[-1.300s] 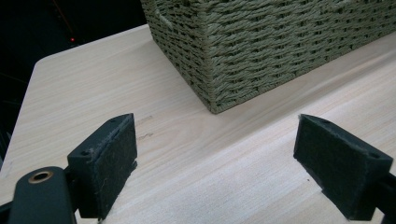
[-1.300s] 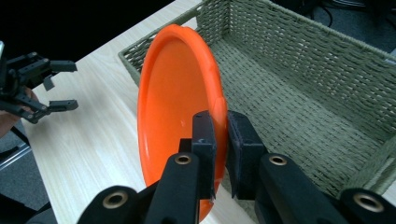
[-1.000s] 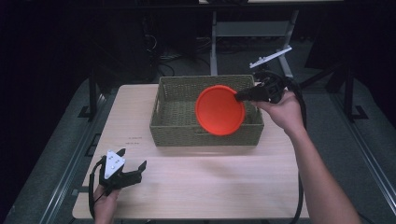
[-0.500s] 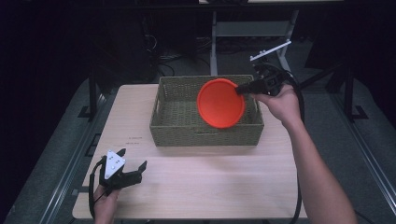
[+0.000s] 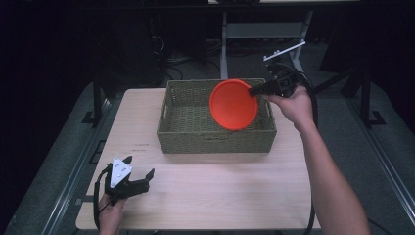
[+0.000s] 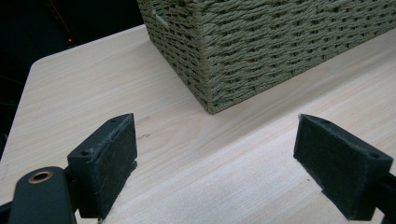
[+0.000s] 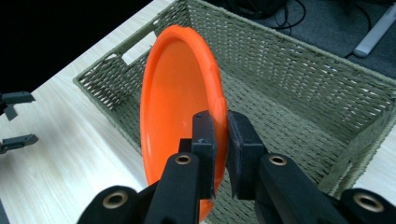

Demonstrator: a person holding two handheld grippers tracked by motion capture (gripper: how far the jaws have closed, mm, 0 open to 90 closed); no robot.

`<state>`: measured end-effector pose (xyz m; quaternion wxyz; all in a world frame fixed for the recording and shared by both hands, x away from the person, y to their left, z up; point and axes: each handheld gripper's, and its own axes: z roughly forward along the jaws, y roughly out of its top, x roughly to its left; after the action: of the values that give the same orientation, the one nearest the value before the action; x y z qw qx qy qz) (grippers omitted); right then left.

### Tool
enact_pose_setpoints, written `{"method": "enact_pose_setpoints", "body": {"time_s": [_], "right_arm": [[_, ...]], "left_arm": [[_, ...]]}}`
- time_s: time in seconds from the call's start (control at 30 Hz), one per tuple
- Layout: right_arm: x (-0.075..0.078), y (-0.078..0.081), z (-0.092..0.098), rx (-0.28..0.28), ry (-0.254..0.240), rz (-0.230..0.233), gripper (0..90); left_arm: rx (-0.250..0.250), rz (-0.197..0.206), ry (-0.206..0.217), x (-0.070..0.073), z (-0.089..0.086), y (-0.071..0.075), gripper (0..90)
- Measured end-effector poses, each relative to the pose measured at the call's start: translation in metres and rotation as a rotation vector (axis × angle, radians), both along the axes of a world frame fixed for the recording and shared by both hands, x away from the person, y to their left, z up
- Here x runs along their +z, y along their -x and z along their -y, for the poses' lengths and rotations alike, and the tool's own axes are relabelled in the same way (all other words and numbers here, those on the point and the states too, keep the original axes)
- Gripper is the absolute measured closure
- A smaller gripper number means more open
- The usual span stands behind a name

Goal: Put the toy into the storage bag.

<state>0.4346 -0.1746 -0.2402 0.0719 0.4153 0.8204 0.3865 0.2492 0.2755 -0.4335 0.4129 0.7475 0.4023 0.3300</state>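
Note:
An orange plastic bowl (image 5: 233,104) hangs on edge over the woven green basket (image 5: 186,126). My right gripper (image 5: 253,91) is shut on the bowl's rim, coming in from the basket's right side. In the right gripper view the pads pinch the rim of the bowl (image 7: 175,98) above the inside of the basket (image 7: 299,88). My left gripper (image 5: 139,174) rests near the table's front left corner, jaws open and empty. Seen from the left gripper view, its pads (image 6: 107,158) stand wide apart facing a corner of the basket (image 6: 261,51).
The light wooden table (image 5: 220,191) has free room in front of the basket. Dark floor, a metal stand (image 5: 230,44) and cables lie beyond the far edge. The left gripper shows far off (image 7: 16,121) in the right gripper view.
The right gripper has carried the orange bowl a little away from me and to the right, over the basket. The left gripper has stayed put.

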Motion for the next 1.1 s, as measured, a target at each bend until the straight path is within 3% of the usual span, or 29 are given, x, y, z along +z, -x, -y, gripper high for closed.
{"method": "enact_pose_setpoints", "body": {"time_s": [0.37,0.8,1.1], "right_arm": [[-0.004,-0.011,0.008,-0.043,-0.024,-0.001,82.2],[-0.02,-0.029,0.008,-0.099,0.0,-0.036,82.1],[-0.032,-0.035,0.0,-0.101,0.019,-0.042,82.1]], "left_arm": [[0.003,-0.001,0.004,0.0,0.0,0.001,12.8],[0.001,-0.003,-0.001,0.001,-0.001,0.001,12.8],[0.001,-0.001,0.001,0.001,0.0,0.001,12.9]]}}
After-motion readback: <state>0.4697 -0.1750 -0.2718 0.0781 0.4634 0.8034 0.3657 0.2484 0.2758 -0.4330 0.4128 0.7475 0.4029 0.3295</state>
